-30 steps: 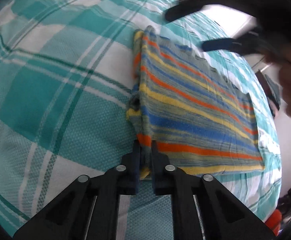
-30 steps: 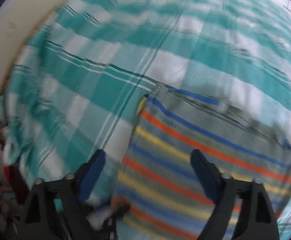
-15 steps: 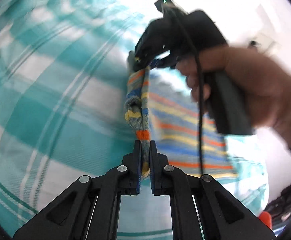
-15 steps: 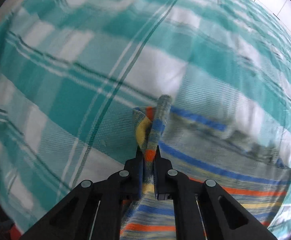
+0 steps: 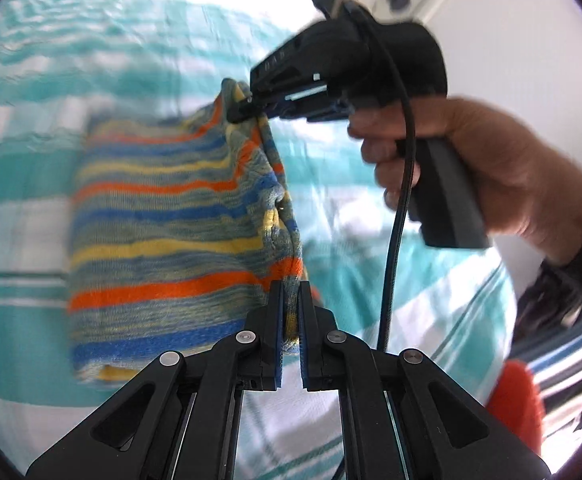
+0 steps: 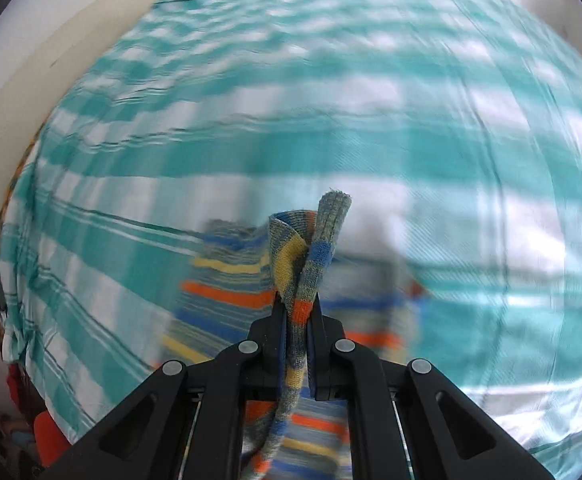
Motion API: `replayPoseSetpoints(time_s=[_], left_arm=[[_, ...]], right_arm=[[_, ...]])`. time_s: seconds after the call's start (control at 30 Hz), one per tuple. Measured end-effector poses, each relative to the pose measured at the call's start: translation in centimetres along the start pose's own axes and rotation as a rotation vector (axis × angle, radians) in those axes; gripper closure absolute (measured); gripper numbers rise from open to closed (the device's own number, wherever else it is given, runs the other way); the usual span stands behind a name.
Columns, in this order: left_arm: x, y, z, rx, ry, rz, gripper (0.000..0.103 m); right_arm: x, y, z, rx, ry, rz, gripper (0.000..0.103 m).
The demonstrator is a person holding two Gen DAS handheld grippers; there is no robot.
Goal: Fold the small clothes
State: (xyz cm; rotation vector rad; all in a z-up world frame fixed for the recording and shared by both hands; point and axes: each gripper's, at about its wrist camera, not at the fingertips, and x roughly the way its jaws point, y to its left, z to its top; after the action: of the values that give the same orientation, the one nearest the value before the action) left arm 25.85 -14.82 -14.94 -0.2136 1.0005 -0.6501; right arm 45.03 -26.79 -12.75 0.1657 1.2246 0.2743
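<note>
A small knitted garment (image 5: 163, 216) with orange, blue, yellow and grey stripes is lifted off the teal-and-white checked bedspread (image 5: 31, 100). My left gripper (image 5: 290, 300) is shut on its near edge. My right gripper (image 5: 247, 110) is shut on the far corner of the same edge, held up by a hand. In the right wrist view the right gripper (image 6: 297, 312) pinches a bunched fold of the garment (image 6: 311, 248), and the rest hangs blurred below over the bedspread (image 6: 471, 160).
A pale headboard or wall (image 6: 51, 64) borders the bed at upper left. Red and orange items (image 6: 47, 436) lie off the bed's edge at lower left. A red object (image 5: 515, 408) and striped fabric (image 5: 563, 360) sit at the lower right.
The right gripper came down open over the garment's far corner and shut on it. Both grippers have since lifted that edge and swung it across, so the garment hangs from them.
</note>
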Motion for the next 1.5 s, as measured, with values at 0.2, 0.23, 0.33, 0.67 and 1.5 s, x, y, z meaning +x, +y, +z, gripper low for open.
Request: replayPoseSetpoints(time_s=[0.2,0.23,0.33,0.67,1.5], left_arm=[[2.1,-2.3,-1.2,0.078,0.056,0.083,0.098],[2.5,-2.4,-1.4,0.085,0.076,0.105,0.094],[2.3,-1.9,-1.5,0.114,0.116,0.140,0.065],[-7.7,7.0,-1.8,-0.110,-0.055,0.295,0.026],[-5.5,6.4,1.3,-0.058,-0.048,0.377,0.047]], right_arm=[[2.3,-5.0,-2.7,0.102,-0.027,0.027,0.095],[2.4,-4.9,-2.8,0.091,-0.038,0.022,0.095],[2.2,-5.1,-3.3,0.059,-0.058,-0.021,0.070],[-7.3,-1.2,-10.2,-0.095,-0.206,0.018,0.053],[-8.3,-0.8,-13.8,-0.085,-0.242,0.116,0.061]])
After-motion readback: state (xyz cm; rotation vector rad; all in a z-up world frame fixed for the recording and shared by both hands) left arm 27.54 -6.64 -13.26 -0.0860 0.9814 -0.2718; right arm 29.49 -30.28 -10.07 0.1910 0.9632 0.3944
